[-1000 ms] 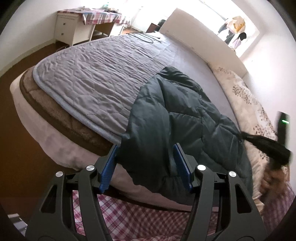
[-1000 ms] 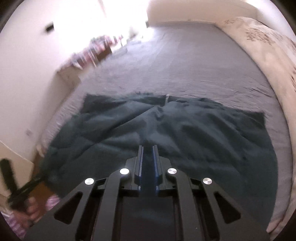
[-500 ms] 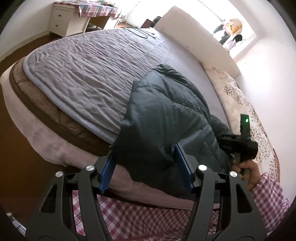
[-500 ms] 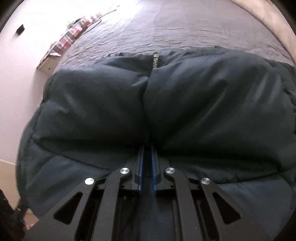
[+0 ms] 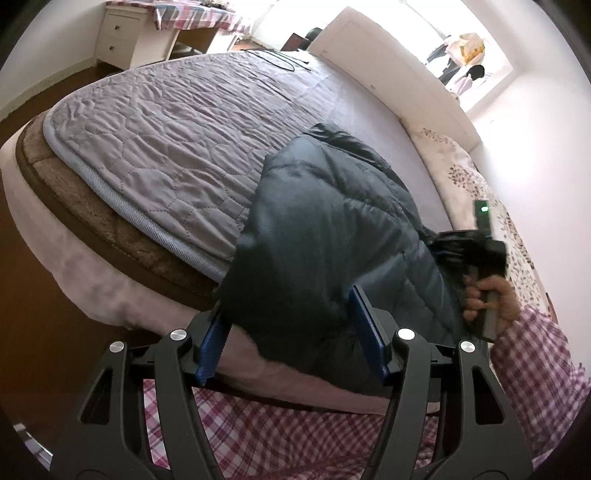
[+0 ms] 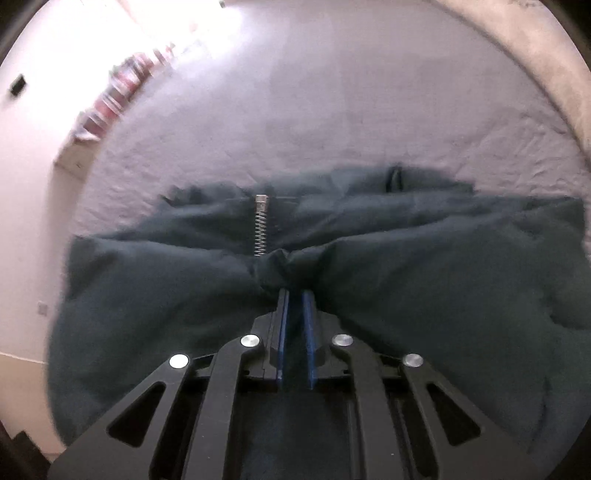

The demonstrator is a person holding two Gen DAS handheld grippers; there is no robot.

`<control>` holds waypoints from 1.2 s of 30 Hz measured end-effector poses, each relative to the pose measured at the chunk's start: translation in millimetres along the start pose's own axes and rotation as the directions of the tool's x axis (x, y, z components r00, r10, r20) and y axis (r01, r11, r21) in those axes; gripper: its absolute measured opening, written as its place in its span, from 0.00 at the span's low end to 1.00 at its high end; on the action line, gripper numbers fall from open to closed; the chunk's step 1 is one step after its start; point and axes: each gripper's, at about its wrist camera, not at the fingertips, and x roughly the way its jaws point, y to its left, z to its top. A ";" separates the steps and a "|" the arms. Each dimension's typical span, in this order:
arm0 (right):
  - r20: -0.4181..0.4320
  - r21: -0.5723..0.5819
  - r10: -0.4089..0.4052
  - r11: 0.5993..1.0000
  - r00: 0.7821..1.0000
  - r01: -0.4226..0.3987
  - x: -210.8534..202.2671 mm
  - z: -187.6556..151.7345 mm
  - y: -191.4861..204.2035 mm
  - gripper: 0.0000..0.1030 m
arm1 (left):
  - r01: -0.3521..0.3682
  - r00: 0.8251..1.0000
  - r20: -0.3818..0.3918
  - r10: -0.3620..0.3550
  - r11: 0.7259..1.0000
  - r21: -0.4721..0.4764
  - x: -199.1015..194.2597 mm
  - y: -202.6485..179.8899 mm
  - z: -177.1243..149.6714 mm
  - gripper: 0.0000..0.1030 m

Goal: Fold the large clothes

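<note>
The bed (image 5: 177,147) carries the jacket (image 5: 332,236), draped over its near edge at 6 o'clock. It looks puffy, soft and light, likely slippery; best taken at hem or seam. The right gripper (image 6: 294,306) is clamped on a fold; the left gripper (image 5: 291,332) fingers stand apart around the hem. A desk (image 5: 166,26) sits far off at 11.

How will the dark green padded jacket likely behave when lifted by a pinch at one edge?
Probably floppy: the jacket sags over the bed edge. Likely light for its bulk, since it looks puffy and quilted. Its smooth shell may slip, though the right gripper bunches a fold between its fingers.
</note>
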 end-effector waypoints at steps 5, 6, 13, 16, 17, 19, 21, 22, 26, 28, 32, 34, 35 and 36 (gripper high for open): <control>-0.014 0.006 -0.005 1.000 1.000 0.005 8.7 -2.3 -4.5 0.02 | -0.001 1.000 -0.003 0.001 1.000 0.004 2.4 -1.6 2.2 0.62; -0.015 0.015 -0.001 1.000 1.000 0.001 9.2 -2.2 -6.4 0.01 | -0.001 1.000 -0.005 0.001 1.000 0.001 3.3 -1.2 2.6 0.63; -0.004 0.005 -0.030 1.000 1.000 0.030 -5.1 7.5 6.2 0.05 | -0.005 1.000 -0.011 0.005 1.000 0.018 -0.5 -7.2 -0.6 0.70; 0.098 -0.025 0.032 0.999 0.995 -0.030 -51.1 -12.5 13.6 0.07 | 0.000 1.000 -0.009 0.000 1.000 0.006 -0.6 -7.2 -0.9 0.72; 0.112 -0.037 0.043 0.999 0.993 -0.039 -62.4 -21.9 15.5 0.07 | 0.002 1.000 -0.008 -0.002 1.000 0.001 -0.4 -7.2 -0.9 0.72; 0.135 -0.067 0.055 0.997 0.989 -0.047 -84.2 -48.1 19.6 0.07 | 0.010 1.000 -0.008 -0.010 1.000 -0.017 -0.4 -6.0 -0.6 0.73; 0.114 -0.089 0.084 0.993 0.990 -0.074 -96.4 -83.3 21.6 0.07 | 0.016 1.000 -0.008 -0.016 0.999 -0.031 0.5 -5.5 -0.3 0.75; 0.101 -0.093 0.096 0.992 0.990 -0.086 -97.0 -94.0 22.5 0.07 | 0.017 1.000 -0.008 -0.018 0.999 -0.038 1.1 -4.9 -0.2 0.76; 0.013 -0.089 0.117 0.989 0.993 -0.115 -74.8 -128.4 23.3 0.07 | 0.015 1.000 -0.014 -0.015 0.998 -0.057 6.7 -6.2 2.1 0.77; -0.013 -0.090 0.115 0.989 0.993 -0.115 -61.5 -130.8 21.8 0.07 | 0.018 1.000 -0.019 -0.019 0.997 -0.075 9.8 -5.1 3.7 0.77; -0.051 -0.111 0.086 0.990 0.995 -0.091 -35.2 -132.0 19.6 0.03 | 0.037 0.999 -0.026 -0.040 0.993 -0.114 16.7 -5.3 4.5 0.77; -0.056 -0.111 0.078 0.990 0.995 -0.084 -31.4 -131.8 19.2 0.03 | 0.030 0.999 -0.032 -0.034 0.994 -0.106 21.1 -8.3 3.4 0.77; -0.056 -0.113 0.070 0.991 0.996 -0.075 -29.5 -132.5 20.1 0.02 | 0.027 0.999 -0.032 -0.030 0.995 -0.099 22.9 -9.4 2.8 0.77; -0.054 -0.118 0.062 0.991 0.997 -0.068 -28.2 -133.4 21.3 0.02 | 0.022 0.999 -0.033 -0.025 0.995 -0.095 25.1 -10.5 2.1 0.77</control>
